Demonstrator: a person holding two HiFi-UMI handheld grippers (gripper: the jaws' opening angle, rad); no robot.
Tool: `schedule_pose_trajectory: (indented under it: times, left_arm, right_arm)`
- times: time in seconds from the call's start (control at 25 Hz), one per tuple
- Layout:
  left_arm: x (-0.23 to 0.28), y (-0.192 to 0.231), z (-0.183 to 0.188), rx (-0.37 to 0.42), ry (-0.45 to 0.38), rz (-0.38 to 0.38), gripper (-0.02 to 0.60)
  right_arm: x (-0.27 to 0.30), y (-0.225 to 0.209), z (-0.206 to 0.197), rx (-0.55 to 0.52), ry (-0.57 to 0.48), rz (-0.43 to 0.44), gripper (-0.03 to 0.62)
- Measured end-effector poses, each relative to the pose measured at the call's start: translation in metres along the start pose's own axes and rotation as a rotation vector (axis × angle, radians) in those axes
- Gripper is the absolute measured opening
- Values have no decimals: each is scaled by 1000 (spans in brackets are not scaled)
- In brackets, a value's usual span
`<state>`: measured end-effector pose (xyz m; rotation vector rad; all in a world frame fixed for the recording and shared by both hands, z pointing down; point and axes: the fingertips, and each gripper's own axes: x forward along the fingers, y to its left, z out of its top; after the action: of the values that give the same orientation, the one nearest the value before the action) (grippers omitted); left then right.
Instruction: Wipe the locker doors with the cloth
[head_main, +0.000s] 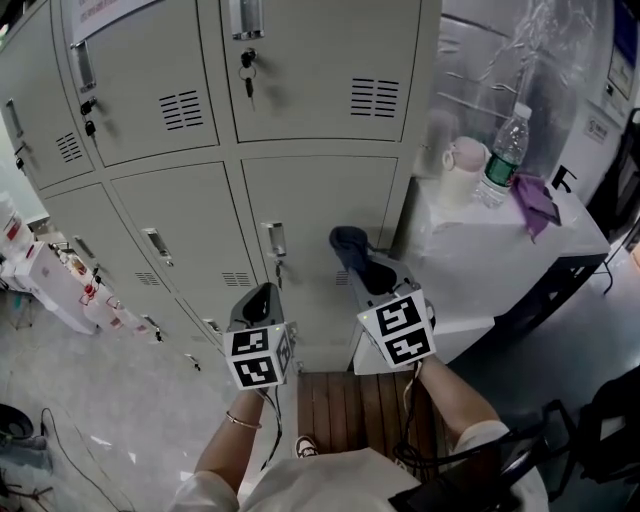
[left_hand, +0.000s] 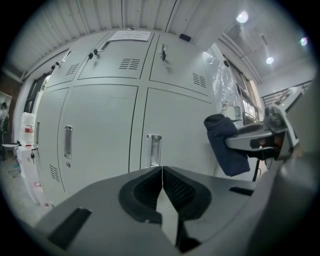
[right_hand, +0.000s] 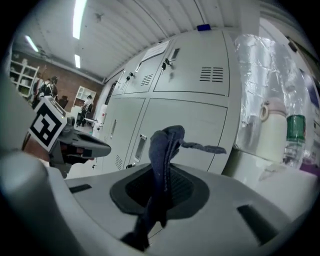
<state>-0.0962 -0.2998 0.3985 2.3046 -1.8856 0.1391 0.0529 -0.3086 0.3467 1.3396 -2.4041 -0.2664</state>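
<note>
The grey locker bank (head_main: 180, 120) faced the person, with the lower door (head_main: 318, 215) nearest. The left gripper (left_hand: 162, 186) had its 2 jaws pressed together on nothing. The right gripper (right_hand: 161, 192) pinched the dark blue cloth (right_hand: 164, 145), near that door but apart from it. Wiping seemed about to begin, and the next move called for pressing the cloth against the panel.
</note>
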Motion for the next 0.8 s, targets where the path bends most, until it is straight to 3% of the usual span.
schedule_pose_trajectory:
  times: [0.48, 0.8]
  left_arm:
    - [3, 2, 36, 58, -22, -11, 9]
    - [6, 13, 69, 13, -76, 19, 9]
  right_arm:
    - [3, -17, 50, -406, 45, 16, 46]
    - [5, -38, 99, -691, 41, -59, 45]
